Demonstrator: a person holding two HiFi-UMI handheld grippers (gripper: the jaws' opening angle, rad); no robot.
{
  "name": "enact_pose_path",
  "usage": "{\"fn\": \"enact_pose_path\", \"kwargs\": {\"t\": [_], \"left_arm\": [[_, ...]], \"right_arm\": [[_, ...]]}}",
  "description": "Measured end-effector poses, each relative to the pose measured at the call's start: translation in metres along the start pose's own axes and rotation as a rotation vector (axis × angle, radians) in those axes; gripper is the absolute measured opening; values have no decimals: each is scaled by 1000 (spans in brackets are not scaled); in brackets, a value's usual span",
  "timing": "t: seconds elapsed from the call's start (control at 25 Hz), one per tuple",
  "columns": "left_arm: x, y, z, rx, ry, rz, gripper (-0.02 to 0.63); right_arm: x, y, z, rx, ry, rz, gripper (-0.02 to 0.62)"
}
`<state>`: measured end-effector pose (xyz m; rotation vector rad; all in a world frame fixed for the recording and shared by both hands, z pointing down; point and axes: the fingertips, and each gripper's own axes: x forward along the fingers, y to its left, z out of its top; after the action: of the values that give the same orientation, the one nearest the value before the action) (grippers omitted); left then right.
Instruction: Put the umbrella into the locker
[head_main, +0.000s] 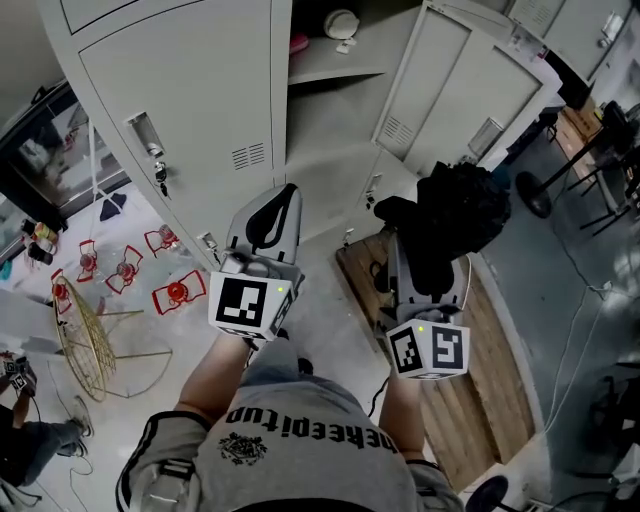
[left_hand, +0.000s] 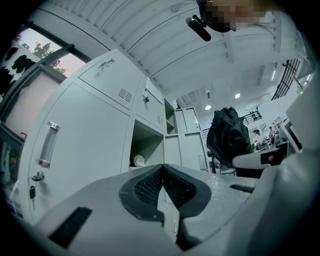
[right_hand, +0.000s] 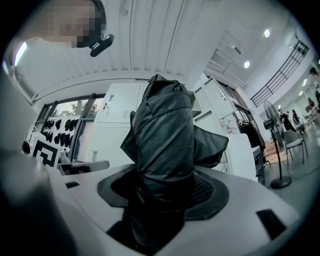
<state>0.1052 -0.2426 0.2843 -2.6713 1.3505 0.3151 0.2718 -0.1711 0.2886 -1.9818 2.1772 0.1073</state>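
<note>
My right gripper (right_hand: 163, 194) clamps the folded black umbrella (right_hand: 167, 131); my left gripper (left_hand: 163, 186) is closed, empty. Loose fabric may snag the locker (head_main: 335, 140) doorframe.

The left hand-held gripper (head_main: 288, 195) had a pale grey plastic shell. Black ribbed pads (left_hand: 146, 189) lined the inside of its jaws, and a dark rectangular slot (left_hand: 70, 227) sat further back. Behind the shell was a white cube (head_main: 250, 303) printed with black square markers, with a small green light (head_main: 283, 291) near its top corner. The right hand-held gripper (right_hand: 165, 182) had the same grey shell and its own marker cube (head_main: 430, 350). The person wore a grey T-shirt (head_main: 300, 455) with black print and dark bands on the short sleeve (head_main: 160, 470).
</note>
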Motion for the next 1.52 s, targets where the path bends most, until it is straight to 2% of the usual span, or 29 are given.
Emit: {"fn": "enact_pose_path", "kwargs": {"t": [0.32, 0.68, 0.96, 1.16, 1.52], "left_arm": [[31, 4, -13, 1, 6, -5, 5], [80, 21, -27, -5, 10, -27, 5], [110, 30, -37, 11, 14, -56, 5], [126, 39, -47, 17, 31, -66, 5], [136, 46, -64, 14, 55, -81, 5]], "right_arm": [[29, -11, -14, 0, 24, 19, 265], [92, -16, -30, -63, 53, 42, 265], [141, -18, -46, -29, 84, 76, 265], [168, -22, -64, -32, 140, 74, 265], [199, -23, -115, -22, 324, 95, 265]]}}
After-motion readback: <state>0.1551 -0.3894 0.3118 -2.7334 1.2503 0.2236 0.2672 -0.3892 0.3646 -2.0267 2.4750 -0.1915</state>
